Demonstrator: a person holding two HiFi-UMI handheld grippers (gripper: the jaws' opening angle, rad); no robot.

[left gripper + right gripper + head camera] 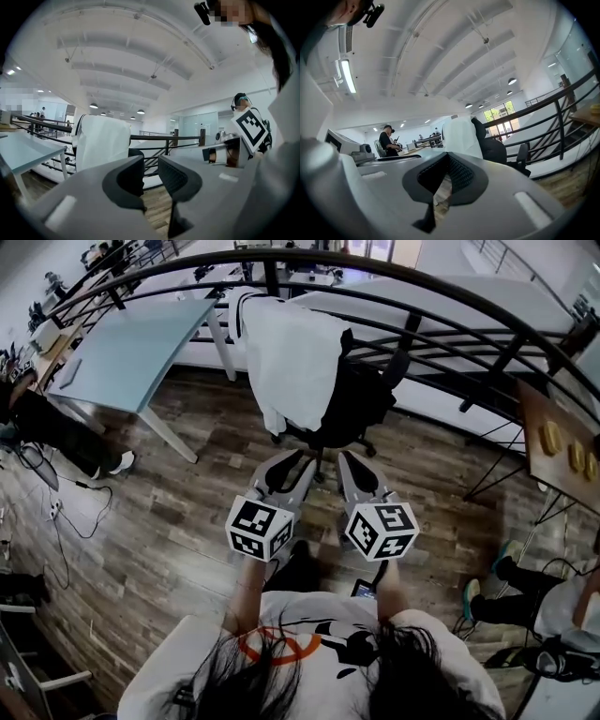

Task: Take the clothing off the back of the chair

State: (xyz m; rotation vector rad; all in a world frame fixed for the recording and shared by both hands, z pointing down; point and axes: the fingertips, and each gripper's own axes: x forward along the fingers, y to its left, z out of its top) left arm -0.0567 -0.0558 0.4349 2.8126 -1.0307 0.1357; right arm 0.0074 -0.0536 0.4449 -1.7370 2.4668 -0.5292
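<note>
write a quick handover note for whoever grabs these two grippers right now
Left gripper: jaws apart, nothing between them.
Right gripper: jaws shut, empty.
Things: the white clothing hangs over the back of the black chair. The chair stands ahead of both grippers, and neither touches it.
Done: nothing yet; the clothing is untouched.
Left: reach the chair, grip the clothing, probably near its top edge, and lift it off the back.

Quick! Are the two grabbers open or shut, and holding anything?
Left gripper: open, holding nothing.
Right gripper: shut, holding nothing.
</note>
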